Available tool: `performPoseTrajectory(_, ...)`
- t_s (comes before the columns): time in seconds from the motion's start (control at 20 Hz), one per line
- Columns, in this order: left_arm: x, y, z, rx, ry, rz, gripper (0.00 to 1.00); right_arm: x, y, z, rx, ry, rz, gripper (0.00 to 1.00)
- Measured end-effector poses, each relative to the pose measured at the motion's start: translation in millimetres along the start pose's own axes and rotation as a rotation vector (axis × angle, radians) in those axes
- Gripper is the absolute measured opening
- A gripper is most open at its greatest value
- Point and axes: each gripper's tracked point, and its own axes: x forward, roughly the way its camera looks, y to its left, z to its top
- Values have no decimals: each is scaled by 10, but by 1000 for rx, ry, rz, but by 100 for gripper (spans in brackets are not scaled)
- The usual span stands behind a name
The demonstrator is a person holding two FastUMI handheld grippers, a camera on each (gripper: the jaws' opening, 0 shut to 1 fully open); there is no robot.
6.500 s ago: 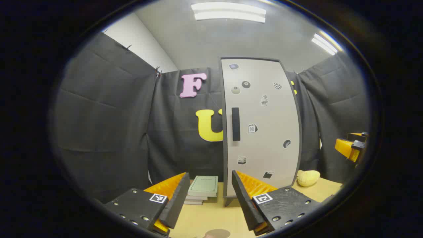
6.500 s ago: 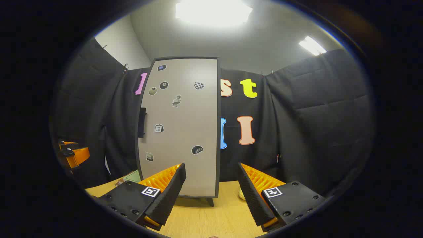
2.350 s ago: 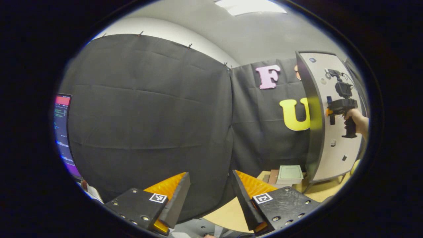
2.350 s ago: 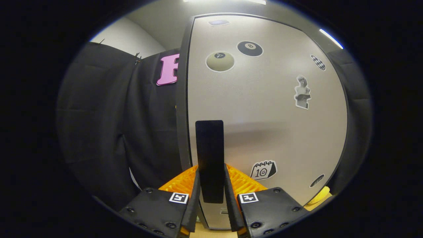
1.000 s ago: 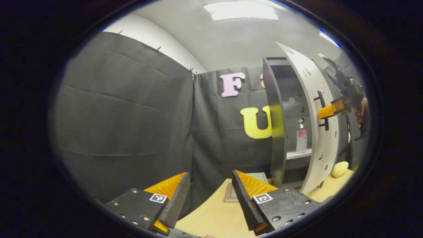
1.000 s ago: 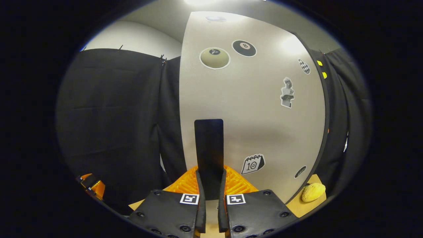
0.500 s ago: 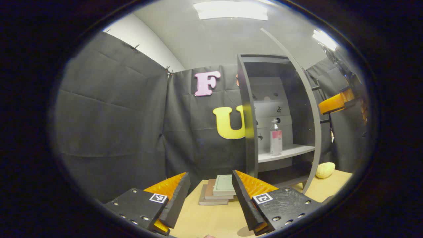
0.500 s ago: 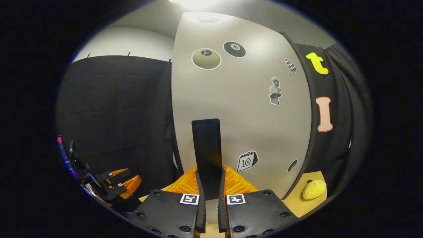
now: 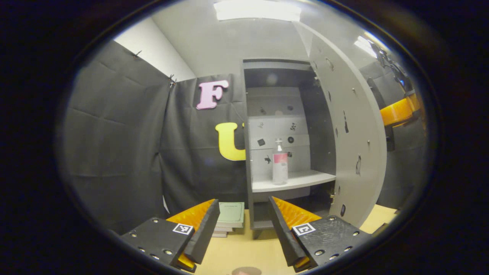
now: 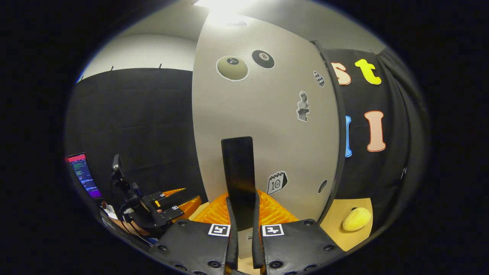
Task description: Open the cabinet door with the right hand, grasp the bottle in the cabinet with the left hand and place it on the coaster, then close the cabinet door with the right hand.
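Note:
The grey cabinet (image 9: 267,76) stands open, its door (image 9: 351,126) swung out to the right. A clear bottle (image 9: 279,163) with a pink label and a pump top stands upright on the middle shelf (image 9: 301,179). My left gripper (image 9: 241,229) is open, low over the table and well short of the bottle. A round brown coaster (image 9: 246,270) lies on the table just under it. In the right gripper view my right gripper (image 10: 243,244) is shut on the door's black handle (image 10: 238,172). It also appears as the right gripper (image 9: 399,111) at the door's outer side in the left gripper view.
A stack of books (image 9: 230,215) lies on the wooden table (image 9: 237,250) left of the cabinet's foot. A yellow lemon-like object (image 10: 357,219) sits on the table (image 10: 344,236) right of the door. The left gripper (image 10: 168,208), a hand and a lit screen (image 10: 84,175) are at the lower left.
The door has swung further open with my right gripper on its handle. My left gripper has turned to face the cabinet's inside, so the bottle now sits near the view's centre.

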Motion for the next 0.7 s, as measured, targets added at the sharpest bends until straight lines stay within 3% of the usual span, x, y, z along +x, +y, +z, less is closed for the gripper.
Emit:
performPoseTrajectory(0.2, 43, -408, 35, 1, 3, -24, 78, -45, -60, 3, 16, -4, 19, 13)
performPoseTrajectory(0.25, 57, -488, 28, 0, 4, -27, 78, -53, -76, 2, 17, -7, 18, 16)
performPoseTrajectory(0.7, 63, -1114, 87, 0, 8, -41, 76, -221, -255, 30, 3, -42, -17, 16)
